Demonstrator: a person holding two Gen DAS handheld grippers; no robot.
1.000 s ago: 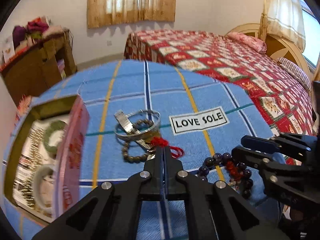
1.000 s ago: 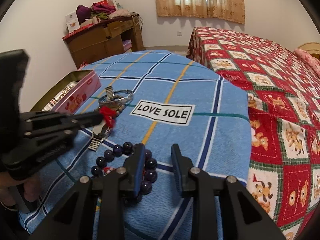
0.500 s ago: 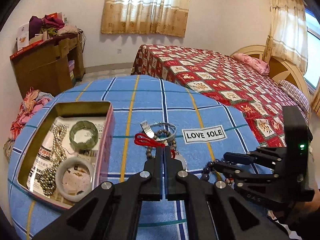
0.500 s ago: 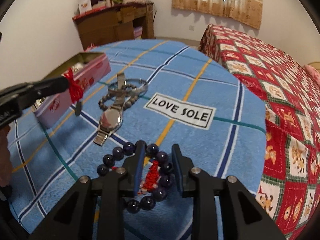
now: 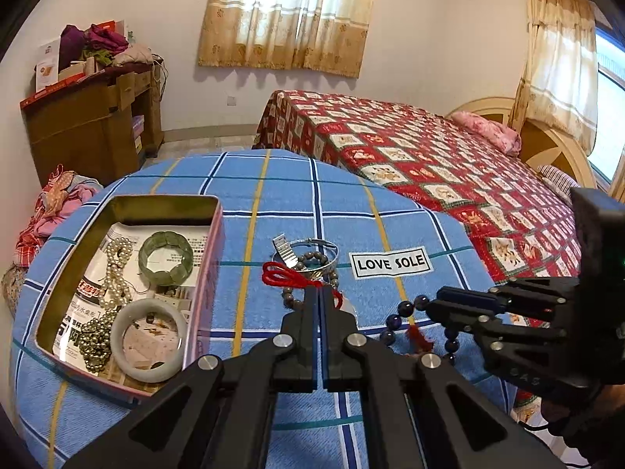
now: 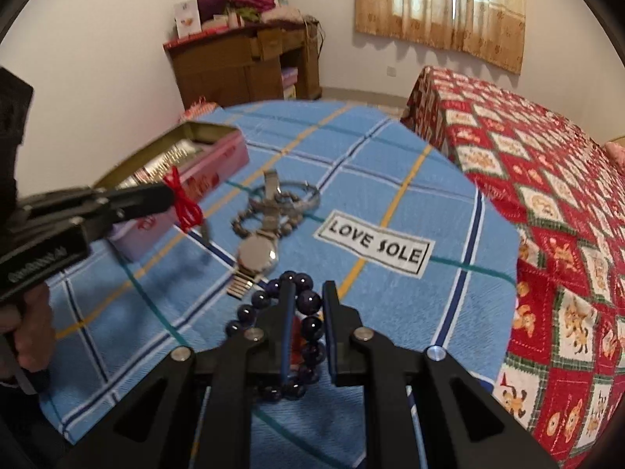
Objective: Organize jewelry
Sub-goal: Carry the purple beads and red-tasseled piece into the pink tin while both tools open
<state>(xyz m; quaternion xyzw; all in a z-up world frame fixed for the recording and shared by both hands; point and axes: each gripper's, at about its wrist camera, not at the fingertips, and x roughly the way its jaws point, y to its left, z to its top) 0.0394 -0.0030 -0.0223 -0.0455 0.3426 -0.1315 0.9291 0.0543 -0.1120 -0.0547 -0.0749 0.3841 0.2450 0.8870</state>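
Observation:
My left gripper (image 5: 319, 293) is shut on a red cord pendant (image 5: 279, 273) and holds it above the table; from the right wrist view the cord (image 6: 183, 205) hangs from its tip with a small dark pendant below. My right gripper (image 6: 308, 293) is open, low over a dark purple bead bracelet (image 6: 308, 305) with a red tassel, one finger inside the loop; it also shows in the left wrist view (image 5: 406, 308). A silver watch (image 6: 258, 252), a silver bangle (image 6: 300, 199) and a grey bead bracelet (image 6: 244, 222) lie together mid-table.
An open pink tin (image 5: 211, 234) at the left holds a green bracelet (image 5: 166, 252), a white jade bangle (image 5: 148, 338) and pearl strands (image 5: 115, 269). A round table with a blue checked cloth (image 5: 273, 195) carries a LOVE SOLE label (image 5: 390, 262). A bed (image 5: 429, 156) stands behind.
My left gripper has risen and drawn back with the red cord pendant, lifting it off the jewelry pile. My right gripper has moved forward and down over the purple bead bracelet.

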